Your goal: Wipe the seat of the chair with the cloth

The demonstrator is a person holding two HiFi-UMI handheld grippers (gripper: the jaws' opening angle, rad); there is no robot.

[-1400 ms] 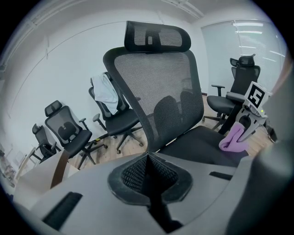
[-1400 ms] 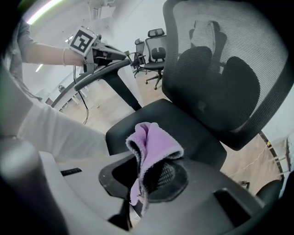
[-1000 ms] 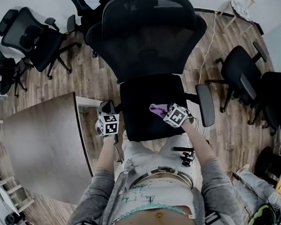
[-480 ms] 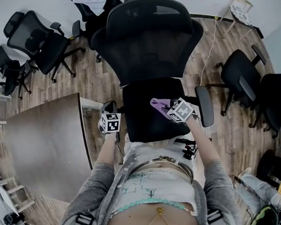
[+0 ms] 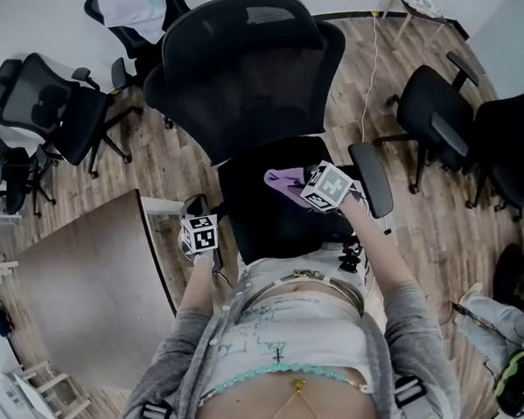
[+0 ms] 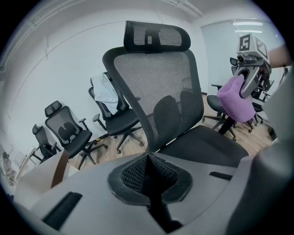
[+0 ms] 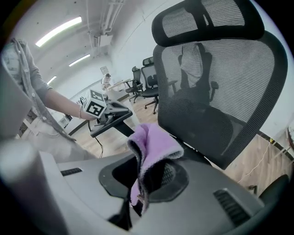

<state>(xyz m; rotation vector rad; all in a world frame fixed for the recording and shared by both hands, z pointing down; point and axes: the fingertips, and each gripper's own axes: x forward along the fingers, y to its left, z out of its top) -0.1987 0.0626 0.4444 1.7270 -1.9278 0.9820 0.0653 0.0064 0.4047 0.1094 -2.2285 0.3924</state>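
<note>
Obs., all positions ref. chair seat (image 5: 263, 215).

- Right tool (image 5: 291, 183): jaws clamped on purple cloth (image 5: 278, 180), pads apart only by the fabric's thickness. One bunched end was pinched deep btw. the pads; the rest was left free beyond the tips. Judged: held this way so the loose part, not the tool, meets the seat.
- Cloth position: over rear-right part of seat, near the right armrest (image 5: 372, 178). In left gripper view the cloth (image 6: 235, 98) was seen hanging below the right tool, apparently clear of the seat (image 6: 206, 144). Contact not confirmed.
- Cloth orientation: folded/crumpled, no flat face presented. Long axis ran out along the jaws and drooped toward the seat. From overhead the free end pointed toward seat centre and the backrest (image 5: 243, 72). In right gripper view a folded lobe (image 7: 154, 146) was seen rising above the pads, with a thin tail below.
- Left tool (image 5: 197, 211): jaws fully together, nothing held btw. them (confirmed in its own view (image 6: 148, 173)). It was kept off the seat's left edge, by the left armrest (image 7: 111, 118); touching or not could not be told. Judged: parked there to leave the seat free, poss. to steady the chair.
- Status (judged): wipe stroke not in contact at this moment; cloth would need lowering onto the seat.
</note>
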